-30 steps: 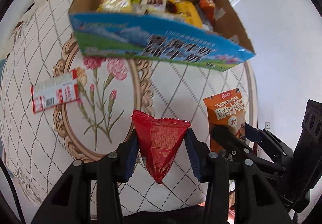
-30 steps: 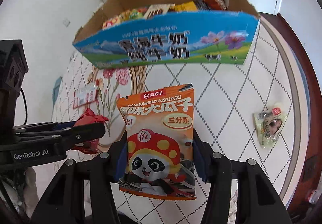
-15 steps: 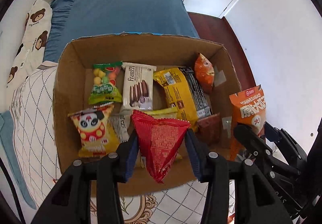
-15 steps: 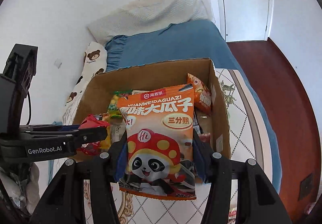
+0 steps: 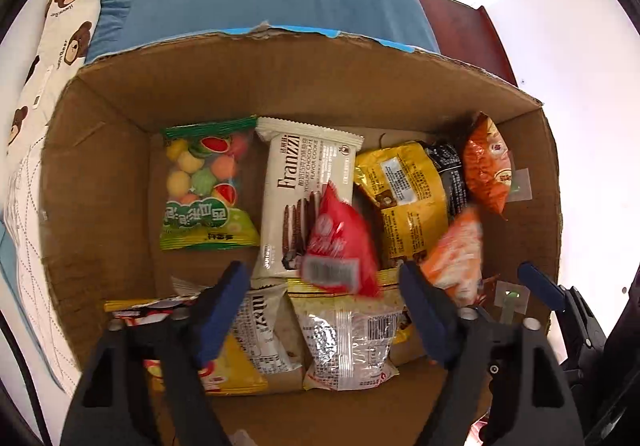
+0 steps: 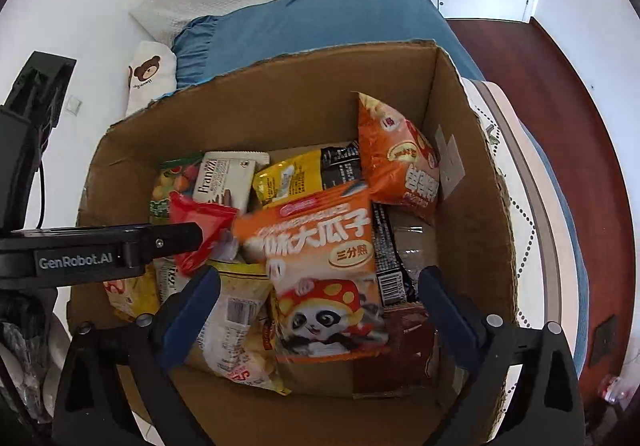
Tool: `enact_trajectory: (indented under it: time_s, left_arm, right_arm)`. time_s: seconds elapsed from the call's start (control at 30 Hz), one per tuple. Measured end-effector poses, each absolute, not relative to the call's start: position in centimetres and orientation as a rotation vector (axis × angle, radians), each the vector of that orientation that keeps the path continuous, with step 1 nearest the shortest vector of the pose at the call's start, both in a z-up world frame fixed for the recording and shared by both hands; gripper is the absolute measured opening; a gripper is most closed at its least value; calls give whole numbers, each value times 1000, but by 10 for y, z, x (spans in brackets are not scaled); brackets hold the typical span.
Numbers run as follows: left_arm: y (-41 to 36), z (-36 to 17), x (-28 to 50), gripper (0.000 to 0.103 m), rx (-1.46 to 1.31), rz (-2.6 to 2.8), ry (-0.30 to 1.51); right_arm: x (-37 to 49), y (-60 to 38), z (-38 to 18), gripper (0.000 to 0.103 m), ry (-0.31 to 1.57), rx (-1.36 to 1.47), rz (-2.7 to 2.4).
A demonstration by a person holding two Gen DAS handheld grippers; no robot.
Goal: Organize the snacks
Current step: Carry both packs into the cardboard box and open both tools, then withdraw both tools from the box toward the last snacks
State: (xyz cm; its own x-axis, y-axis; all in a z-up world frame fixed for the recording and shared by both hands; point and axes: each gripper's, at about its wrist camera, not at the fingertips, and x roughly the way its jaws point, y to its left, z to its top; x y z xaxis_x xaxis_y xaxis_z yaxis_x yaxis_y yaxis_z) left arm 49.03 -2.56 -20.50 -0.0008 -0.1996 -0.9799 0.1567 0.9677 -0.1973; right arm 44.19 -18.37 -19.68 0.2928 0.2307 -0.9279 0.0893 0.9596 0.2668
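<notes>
Both grippers poised above the cardboard box (image 5: 280, 93), pointing steeply down into it so that anything let go lands inside. Left gripper (image 5: 326, 310) opening, pads clear of the red packet (image 5: 340, 242), which shows blurred and loose between the jaws, above the Franzzi cookie pack (image 5: 296, 181) near the box's middle. Right gripper (image 6: 320, 310) opening too, nearly as wide as it goes, pads off the orange panda bag (image 6: 320, 266); bag blurred, apparently dropping toward the box's right half, beside the yellow bag (image 6: 296, 173) and below the orange chip pouch (image 6: 400, 161) leaning in the far right corner. Green candy bag (image 5: 204, 185) flat at the box's far left. Release over the open middle probably chosen to keep both packets from catching the box walls.
</notes>
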Motion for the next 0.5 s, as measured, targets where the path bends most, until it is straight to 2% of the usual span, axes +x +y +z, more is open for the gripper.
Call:
enact_trajectory:
  time_s: [0.3, 0.5]
  left_arm:
    - [-35, -188, 462, 85, 27, -264, 1467]
    - [-28, -163, 426, 85, 79, -220, 1352]
  right_arm:
    - [413, -196, -184, 101, 1238, 248, 37]
    - [387, -199, -163, 101, 1201, 146, -4]
